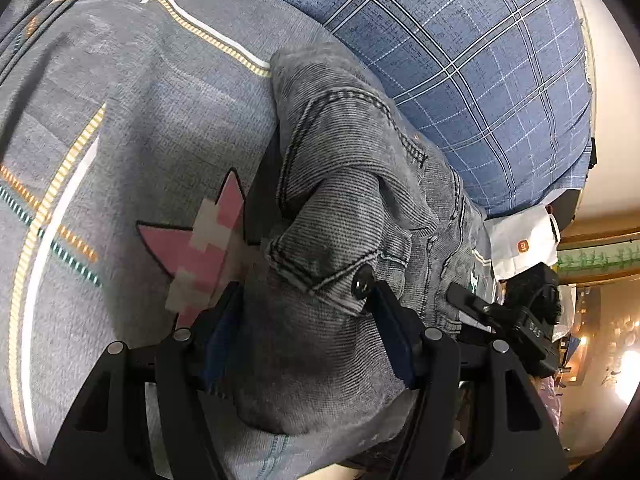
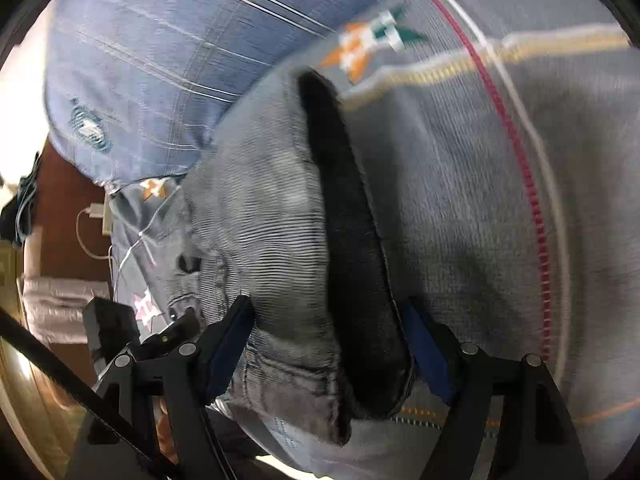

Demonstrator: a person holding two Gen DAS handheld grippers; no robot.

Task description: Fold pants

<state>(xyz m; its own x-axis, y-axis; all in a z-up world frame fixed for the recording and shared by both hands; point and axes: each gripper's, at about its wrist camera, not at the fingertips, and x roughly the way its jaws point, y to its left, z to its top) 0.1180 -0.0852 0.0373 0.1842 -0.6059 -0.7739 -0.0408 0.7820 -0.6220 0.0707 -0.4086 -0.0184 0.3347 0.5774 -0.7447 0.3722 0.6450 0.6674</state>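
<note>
Grey denim pants [image 1: 352, 184] lie bunched on a grey patterned bed sheet [image 1: 120, 128]. In the left wrist view my left gripper [image 1: 308, 320] is shut on a thick fold of the pants near a pocket and metal button [image 1: 362, 284]. In the right wrist view my right gripper [image 2: 332, 344] is shut on the pants [image 2: 260, 208] at the waistband, whose dark inner lining [image 2: 352, 240] shows between the blue pads. The right gripper also shows in the left wrist view [image 1: 500, 316], close to the right. The right view is motion-blurred.
A blue plaid pillow [image 1: 460, 52] lies behind the pants, also in the right wrist view [image 2: 160, 60]. A white bag [image 1: 524, 240] and a dark object sit at the bed's edge. A white cable [image 2: 90, 236] hangs by brown furniture.
</note>
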